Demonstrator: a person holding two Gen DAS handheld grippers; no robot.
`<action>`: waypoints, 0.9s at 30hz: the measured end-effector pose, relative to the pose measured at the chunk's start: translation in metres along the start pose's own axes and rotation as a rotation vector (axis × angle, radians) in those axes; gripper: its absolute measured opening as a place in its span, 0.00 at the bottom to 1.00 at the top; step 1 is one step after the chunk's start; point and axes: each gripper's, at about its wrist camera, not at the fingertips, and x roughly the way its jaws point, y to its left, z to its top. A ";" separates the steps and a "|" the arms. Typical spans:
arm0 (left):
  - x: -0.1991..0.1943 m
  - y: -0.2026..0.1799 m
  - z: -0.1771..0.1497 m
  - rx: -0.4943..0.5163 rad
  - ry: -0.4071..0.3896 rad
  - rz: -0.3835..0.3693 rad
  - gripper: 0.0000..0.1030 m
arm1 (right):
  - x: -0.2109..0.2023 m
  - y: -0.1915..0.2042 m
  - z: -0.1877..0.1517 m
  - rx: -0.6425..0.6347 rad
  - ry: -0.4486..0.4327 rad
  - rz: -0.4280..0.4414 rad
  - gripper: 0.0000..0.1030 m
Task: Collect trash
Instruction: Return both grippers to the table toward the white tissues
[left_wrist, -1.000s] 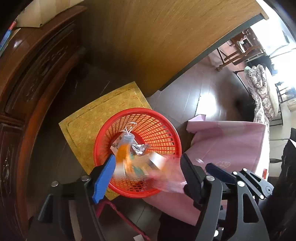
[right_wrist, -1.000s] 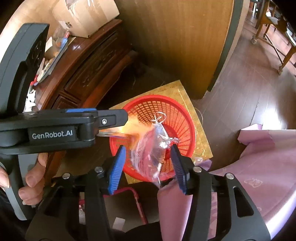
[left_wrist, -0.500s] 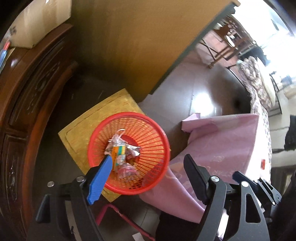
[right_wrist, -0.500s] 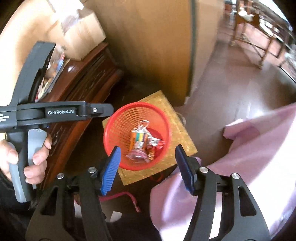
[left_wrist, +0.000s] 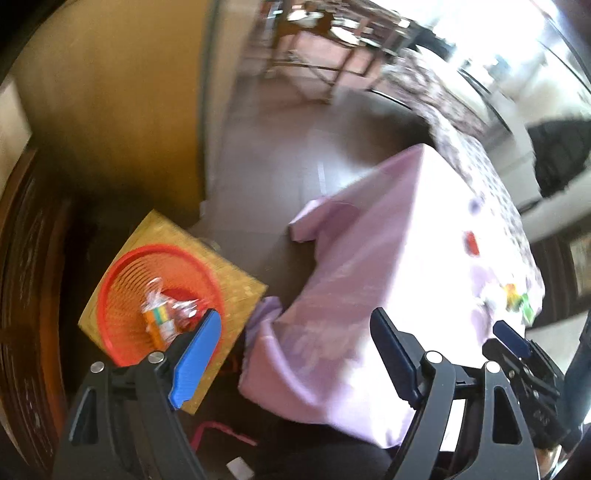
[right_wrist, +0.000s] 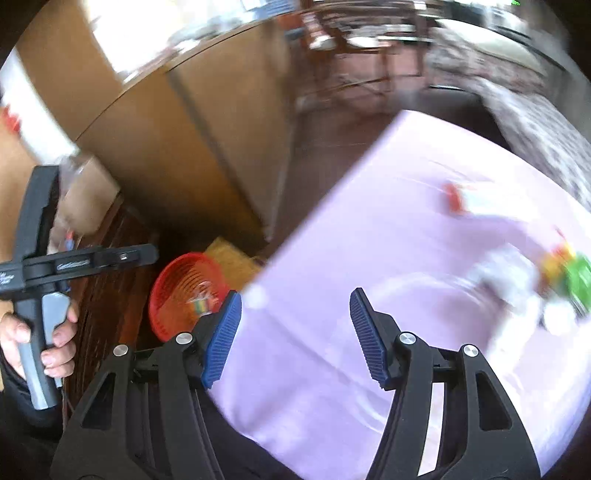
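A red mesh basket (left_wrist: 122, 295) stands on the floor at the lower left and holds wrappers and a clear bag (left_wrist: 162, 317); it also shows in the right wrist view (right_wrist: 173, 291). My left gripper (left_wrist: 291, 350) is open and empty above the edge of the pink-clothed table (left_wrist: 369, 266). My right gripper (right_wrist: 295, 332) is open and empty over the table (right_wrist: 369, 240). Blurred trash lies on the cloth: a red and white piece (right_wrist: 469, 201) and a green and yellow wrapper (right_wrist: 569, 266). The left gripper's body (right_wrist: 74, 260) shows at the left.
The basket stands on a yellow mat (left_wrist: 229, 280). A dark wooden cabinet (left_wrist: 26, 295) is at the left, a wooden door panel (left_wrist: 110, 103) behind. Chairs (left_wrist: 314, 55) stand on the dark floor beyond the table.
Both grippers let the bag and wrappers fall into the basket, then rose and swung right toward the table. Both views are now blurred by motion.
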 end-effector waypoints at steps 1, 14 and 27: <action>0.002 -0.013 0.000 0.029 -0.001 -0.006 0.80 | -0.006 -0.014 -0.005 0.026 -0.012 -0.024 0.59; 0.042 -0.139 -0.010 0.279 0.036 -0.048 0.81 | -0.015 -0.126 -0.033 0.220 -0.025 -0.169 0.59; 0.074 -0.182 -0.010 0.361 0.076 -0.032 0.81 | 0.027 -0.145 -0.021 0.247 0.010 -0.204 0.59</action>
